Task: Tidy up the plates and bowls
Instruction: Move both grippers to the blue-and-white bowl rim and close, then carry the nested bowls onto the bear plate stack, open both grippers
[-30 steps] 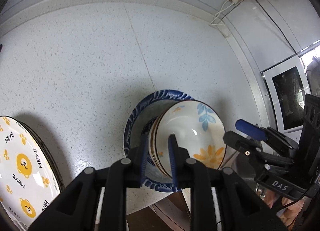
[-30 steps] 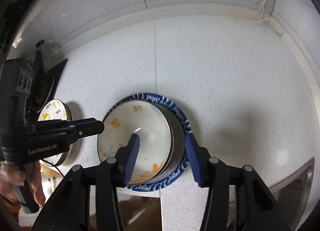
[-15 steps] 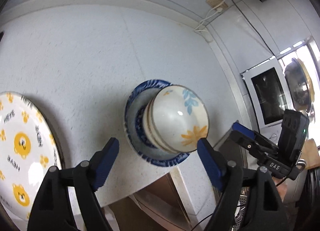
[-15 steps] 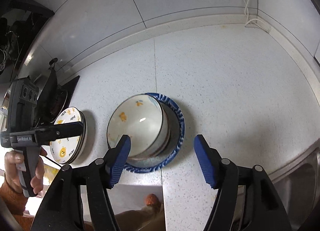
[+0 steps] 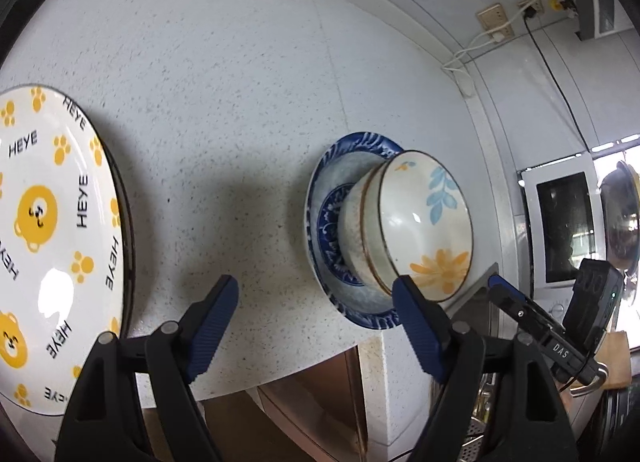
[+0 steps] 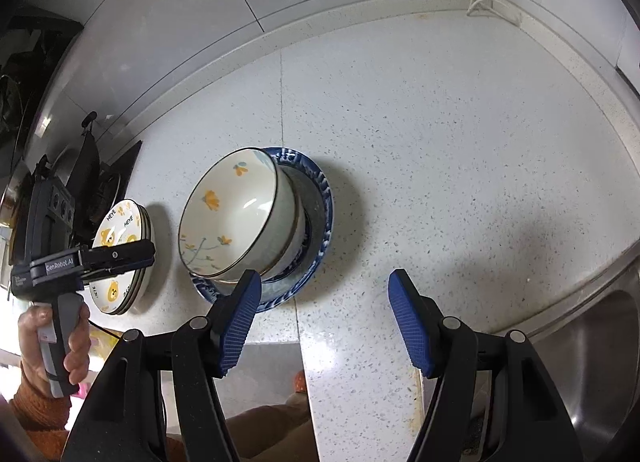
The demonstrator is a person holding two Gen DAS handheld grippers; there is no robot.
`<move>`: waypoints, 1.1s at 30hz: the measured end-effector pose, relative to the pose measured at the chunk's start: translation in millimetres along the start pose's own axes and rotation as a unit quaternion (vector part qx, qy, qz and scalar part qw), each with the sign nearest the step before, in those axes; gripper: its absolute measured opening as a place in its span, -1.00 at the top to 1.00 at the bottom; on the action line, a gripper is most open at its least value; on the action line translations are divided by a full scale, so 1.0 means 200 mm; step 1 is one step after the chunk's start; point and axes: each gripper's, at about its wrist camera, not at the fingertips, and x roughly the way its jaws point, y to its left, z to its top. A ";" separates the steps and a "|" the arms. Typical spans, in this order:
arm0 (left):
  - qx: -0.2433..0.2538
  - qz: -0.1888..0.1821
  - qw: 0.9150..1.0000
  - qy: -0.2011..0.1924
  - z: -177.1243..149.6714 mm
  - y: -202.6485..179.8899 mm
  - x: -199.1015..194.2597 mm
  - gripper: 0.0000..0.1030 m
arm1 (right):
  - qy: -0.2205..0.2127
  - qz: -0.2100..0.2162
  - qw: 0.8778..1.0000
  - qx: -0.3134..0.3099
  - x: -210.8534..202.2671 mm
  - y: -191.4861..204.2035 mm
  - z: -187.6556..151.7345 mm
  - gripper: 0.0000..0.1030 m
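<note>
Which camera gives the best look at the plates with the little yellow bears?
The left wrist view: the bear plates fill its left side, print readable. The right wrist view shows them small and far off, partly behind the left gripper, though there the stacked edges show.

We get bright, even daylight here, strongest from the window [image 5: 616, 149] at right. Soft shadows pool on the speckled countertop [image 6: 440, 141], small glare spots hit the glazed bowl [image 5: 424, 221], and fisheye bending darkens the corners.

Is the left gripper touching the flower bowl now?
Apart. In the right wrist view the left gripper hangs over the bear plates, with bare counter between it and the flower bowl.
</note>
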 end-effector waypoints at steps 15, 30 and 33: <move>-0.077 0.032 0.996 -0.004 -0.02 0.10 0.23 -0.12 | 0.066 0.037 0.997 -0.023 0.32 -0.12 0.15 0.12; -0.075 -0.004 0.997 -0.016 0.02 0.07 0.36 0.80 | 0.108 0.093 0.986 -0.084 0.50 -0.07 0.20 0.80; -0.076 -0.010 0.997 -0.014 0.03 0.06 0.38 0.81 | 0.104 0.094 0.986 -0.089 0.49 -0.09 0.20 0.79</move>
